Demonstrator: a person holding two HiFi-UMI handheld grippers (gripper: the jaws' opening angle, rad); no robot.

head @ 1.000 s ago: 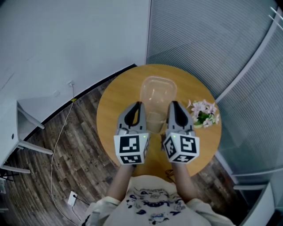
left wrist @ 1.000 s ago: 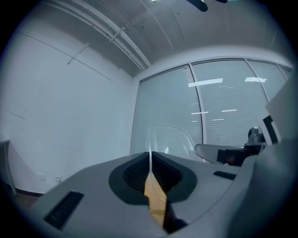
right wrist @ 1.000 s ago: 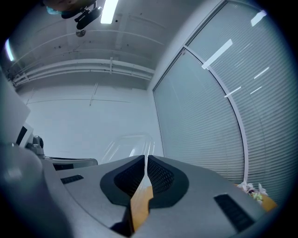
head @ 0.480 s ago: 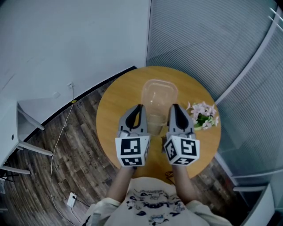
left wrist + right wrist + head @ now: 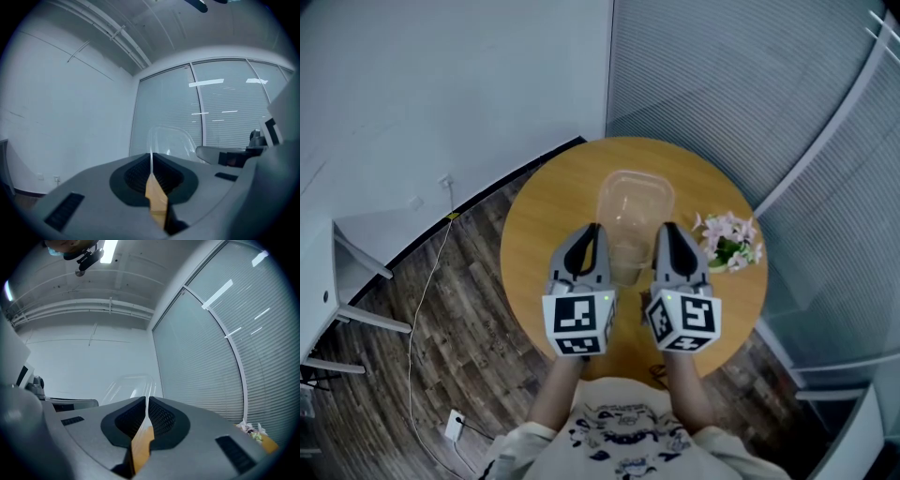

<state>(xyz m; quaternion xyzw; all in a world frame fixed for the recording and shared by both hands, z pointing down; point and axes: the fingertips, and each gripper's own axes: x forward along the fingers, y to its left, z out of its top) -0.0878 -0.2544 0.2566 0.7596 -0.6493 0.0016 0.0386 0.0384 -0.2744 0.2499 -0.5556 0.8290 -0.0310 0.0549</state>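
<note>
Planks of dark, streaky wood make up the floor (image 5: 478, 309), which runs from 6 to 9 o'clock in the head view. A smooth white wall (image 5: 441, 84) meets it at 10 o'clock. Finely ribbed grey blinds (image 5: 722, 84) curve round from 12 to 3 o'clock.

At the centre stands a round table (image 5: 544, 216) with a matte, honey-coloured wooden top. On it, a little toward 12 o'clock from the middle, lies a clear plastic container (image 5: 635, 197). It is a rounded rectangle with thin, glossy walls, and the tabletop shows through it.

The left gripper (image 5: 592, 231) sits at the container's 8 o'clock and the right gripper (image 5: 664, 229) at its 4 o'clock. Both are grey moulded plastic, each with a black-and-white marker cube at the rear. Whether either tip touches the container cannot be told from above.

In each gripper view the ribbed black pads are pressed together along a hairline seam with nothing between them. A wedge of tabletop shows below the seam. The container rises just ahead, at 1 o'clock for the left gripper and 11 o'clock for the right.

A small bunch of pale pink flowers (image 5: 728, 240) with green leaves lies at the table's 3 o'clock edge. A thin white cable (image 5: 417, 319) trails over the floor at 8 o'clock.
</note>
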